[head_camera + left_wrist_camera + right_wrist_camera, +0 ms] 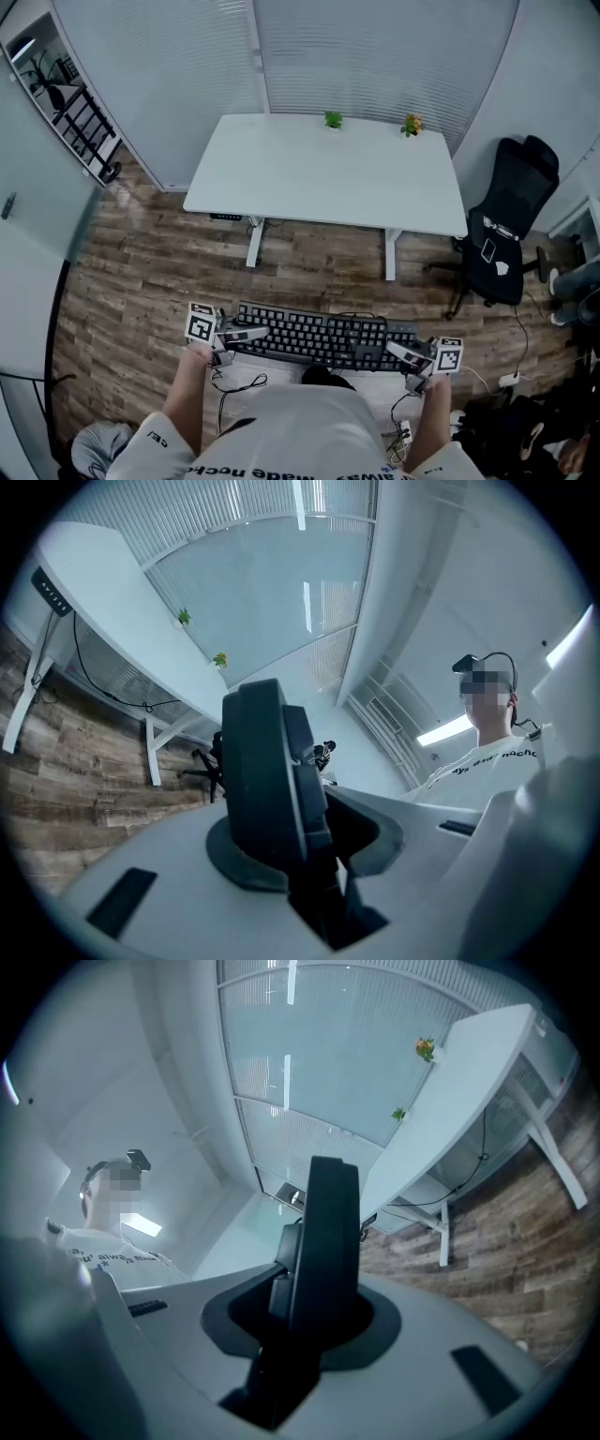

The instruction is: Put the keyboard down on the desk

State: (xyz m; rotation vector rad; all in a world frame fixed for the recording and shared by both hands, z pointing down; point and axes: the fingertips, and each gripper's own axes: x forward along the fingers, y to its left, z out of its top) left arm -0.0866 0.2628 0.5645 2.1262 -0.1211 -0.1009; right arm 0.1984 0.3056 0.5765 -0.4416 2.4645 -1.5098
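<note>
Short of the desk (328, 178), the keyboard (319, 337) runs left-right, keys up.

The black keyboard (314, 336) hangs level, keys up — clamped at both ends. The white desk (328, 173) stands well apart beyond it.

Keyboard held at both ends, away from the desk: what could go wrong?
The keyboard hangs over the floor, gripped only at its ends by the left tongs and right tongs; a slip at either could drop it. Two plants stand at the desk's far edge; placed too far back, it might knock them.
</note>
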